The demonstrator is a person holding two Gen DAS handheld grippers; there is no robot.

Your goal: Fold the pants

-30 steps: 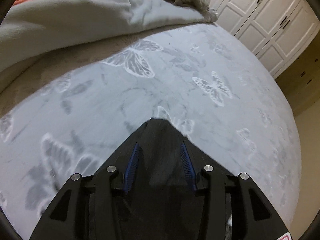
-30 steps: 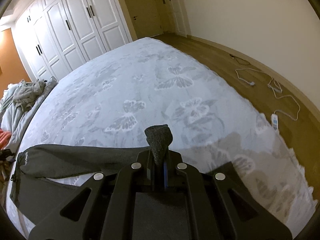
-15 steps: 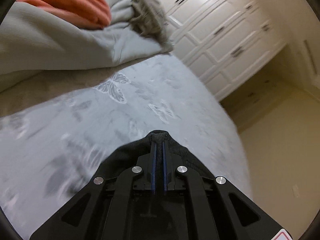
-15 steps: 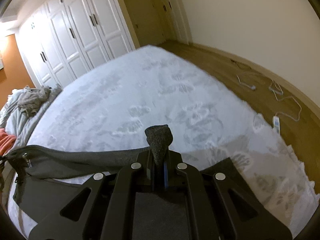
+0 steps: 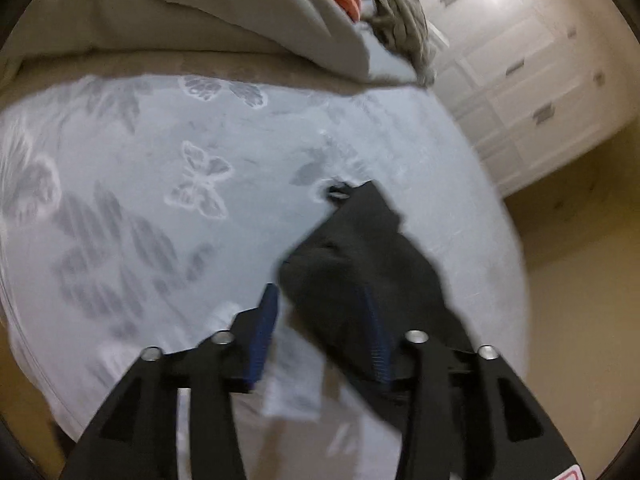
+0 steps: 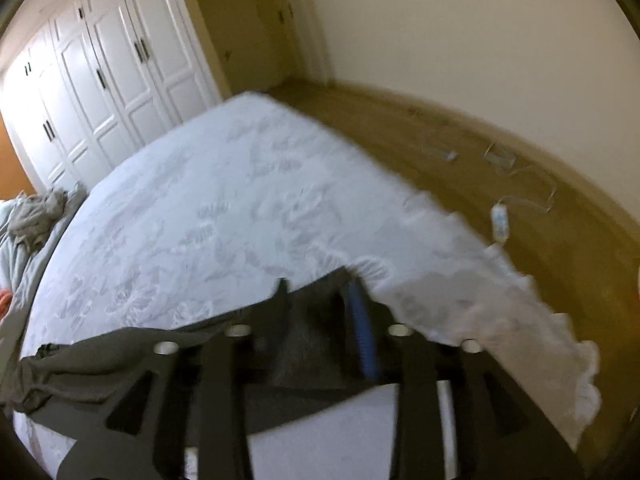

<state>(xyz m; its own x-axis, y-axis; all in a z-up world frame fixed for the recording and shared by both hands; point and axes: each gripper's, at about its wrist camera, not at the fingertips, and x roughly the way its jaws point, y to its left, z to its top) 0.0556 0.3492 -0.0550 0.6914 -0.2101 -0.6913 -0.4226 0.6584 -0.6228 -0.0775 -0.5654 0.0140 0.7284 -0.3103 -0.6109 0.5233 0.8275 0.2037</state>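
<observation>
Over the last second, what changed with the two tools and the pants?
Both tools have just opened: the left tool and right tool released the dark grey fabric pants, which still lie between their fingers. The pale butterfly-print bedspread and the grey blanket pile are unchanged.

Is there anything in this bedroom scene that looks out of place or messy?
Yes. White cables and a small adapter lie loose on the wooden floor beside the bed. A bunched grey garment sits on the rumpled duvet. The dark pants lie crumpled, not yet folded.
</observation>
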